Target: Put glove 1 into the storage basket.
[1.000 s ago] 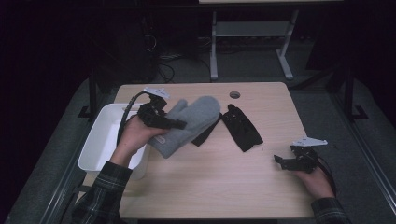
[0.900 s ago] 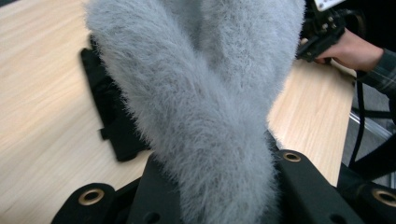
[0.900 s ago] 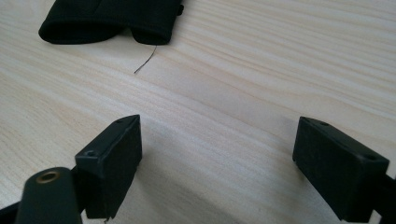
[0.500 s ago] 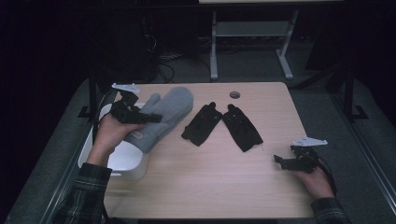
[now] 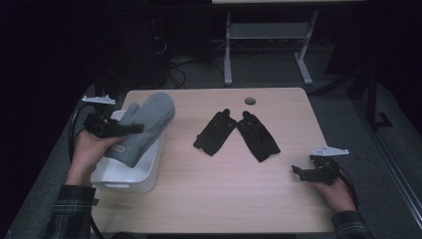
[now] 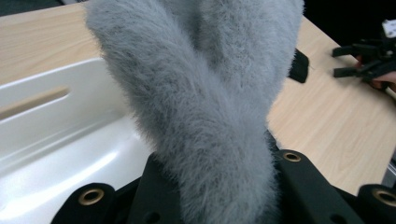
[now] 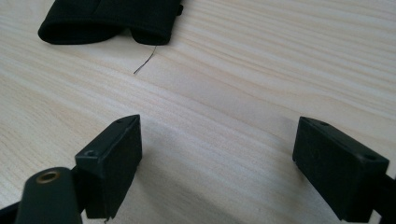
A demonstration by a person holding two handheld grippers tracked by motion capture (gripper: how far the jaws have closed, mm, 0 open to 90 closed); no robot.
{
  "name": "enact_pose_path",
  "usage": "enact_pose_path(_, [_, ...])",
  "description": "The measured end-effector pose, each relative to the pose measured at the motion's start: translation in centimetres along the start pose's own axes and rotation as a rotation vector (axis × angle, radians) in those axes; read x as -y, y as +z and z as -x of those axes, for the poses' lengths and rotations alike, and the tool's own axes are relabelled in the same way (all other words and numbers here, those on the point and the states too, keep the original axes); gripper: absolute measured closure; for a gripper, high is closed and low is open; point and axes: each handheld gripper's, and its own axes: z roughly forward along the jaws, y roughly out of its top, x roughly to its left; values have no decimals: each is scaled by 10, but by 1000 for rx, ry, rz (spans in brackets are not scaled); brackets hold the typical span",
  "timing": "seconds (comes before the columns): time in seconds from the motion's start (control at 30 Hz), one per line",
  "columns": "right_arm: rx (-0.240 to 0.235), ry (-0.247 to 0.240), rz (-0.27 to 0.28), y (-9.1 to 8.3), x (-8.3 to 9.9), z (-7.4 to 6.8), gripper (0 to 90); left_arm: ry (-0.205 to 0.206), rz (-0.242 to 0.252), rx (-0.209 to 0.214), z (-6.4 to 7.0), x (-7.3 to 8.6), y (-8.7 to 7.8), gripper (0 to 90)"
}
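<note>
A grey fuzzy mitten (image 5: 147,124) hangs over the white bin (image 5: 130,180) at the table's left edge, with my left gripper (image 5: 131,129) shut on it. In the left gripper view the mitten (image 6: 210,93) rises between the jaws, the bin's inside (image 6: 56,140) below it. Two black gloves (image 5: 215,132) (image 5: 258,135) lie flat side by side at the table's middle. My right gripper (image 5: 299,172) rests open on the wood near the front right, holding nothing. In its own view the right gripper (image 7: 219,158) is set wide apart, a black glove cuff (image 7: 107,18) beyond.
A round cable hole (image 5: 250,101) sits near the table's far edge. A white desk frame (image 5: 268,35) and floor cables stand behind the table in the dark. Bare wood lies between the gloves and the front edge.
My left gripper has carried the grey mitten leftward from beside the black gloves to above the white bin. The right gripper has stayed put.
</note>
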Motion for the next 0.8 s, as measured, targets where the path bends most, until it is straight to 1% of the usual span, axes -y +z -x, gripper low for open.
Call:
enact_pose_path(0.03, [0, 0, 0, 0, 0, 0, 155, 0, 0, 0, 0, 0, 0, 716])
enact_pose_path(0.17, [1, 0, 1, 0, 0, 0, 155, -34, 0, -31, -13, 12, -7, 715])
enact_pose_path(0.2, [1, 1, 0, 0, 0, 0, 155, -50, -1, -32, -16, 15, -7, 715])
enact_pose_path(0.3, [1, 1, 0, 0, 0, 0, 155, -76, -12, -38, -24, 24, -4, 715])
enact_pose_path(0.47, [2, 2, 1, 0, 0, 0, 155, -116, -40, -62, -36, 37, 8, 715])
enact_pose_path(0.57, [2, 2, 1, 0, 0, 0, 155, -151, -50, -54, -45, 44, 18, 714])
enact_pose_path(0.7, [2, 1, 1, 0, 0, 0, 155, -194, -92, -69, -55, 55, 32, 710])
enact_pose_path(0.8, [2, 3, 0, 0, 0, 0, 155, -213, -123, -74, -61, 61, 41, 697])
